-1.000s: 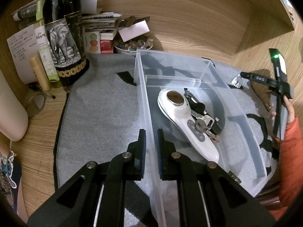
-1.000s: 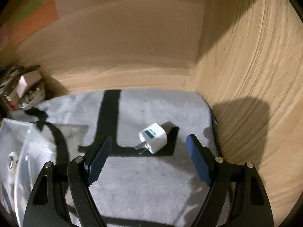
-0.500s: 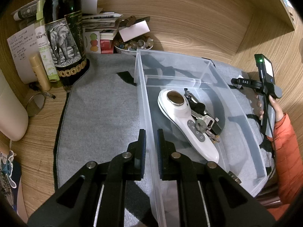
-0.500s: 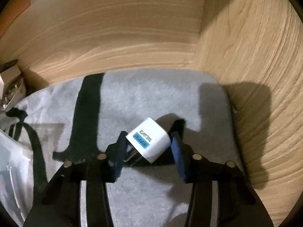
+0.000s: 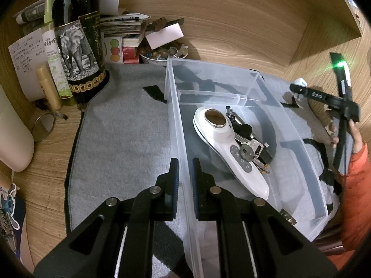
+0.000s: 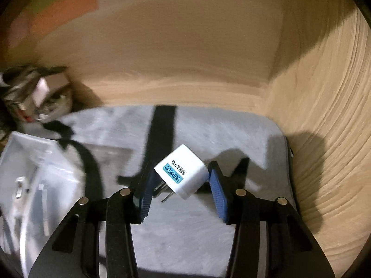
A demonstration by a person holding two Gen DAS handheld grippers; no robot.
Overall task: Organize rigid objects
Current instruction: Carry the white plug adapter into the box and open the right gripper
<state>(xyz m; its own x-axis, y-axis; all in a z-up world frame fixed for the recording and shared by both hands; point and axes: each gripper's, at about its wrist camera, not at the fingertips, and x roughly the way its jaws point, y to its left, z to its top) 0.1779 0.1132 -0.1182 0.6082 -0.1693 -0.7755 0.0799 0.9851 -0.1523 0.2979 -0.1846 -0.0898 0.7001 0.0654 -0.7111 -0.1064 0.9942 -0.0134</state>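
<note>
Right gripper is pinching the travel adaptor, carrying binward; left gripper is clamping the bin wall. Next: release inside.

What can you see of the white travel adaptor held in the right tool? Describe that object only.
The white travel adaptor is a small, glossy, plastic-looking cube with rounded corners and a blue label reading "travel adaptor". Metal prongs point down and left. It sits tilted, pinched between the blue pads of the right tool, seemingly lifted above the grey mat.

White adapter (blue label), grey mat with black stripes, elephant-print dark bottle.
</note>
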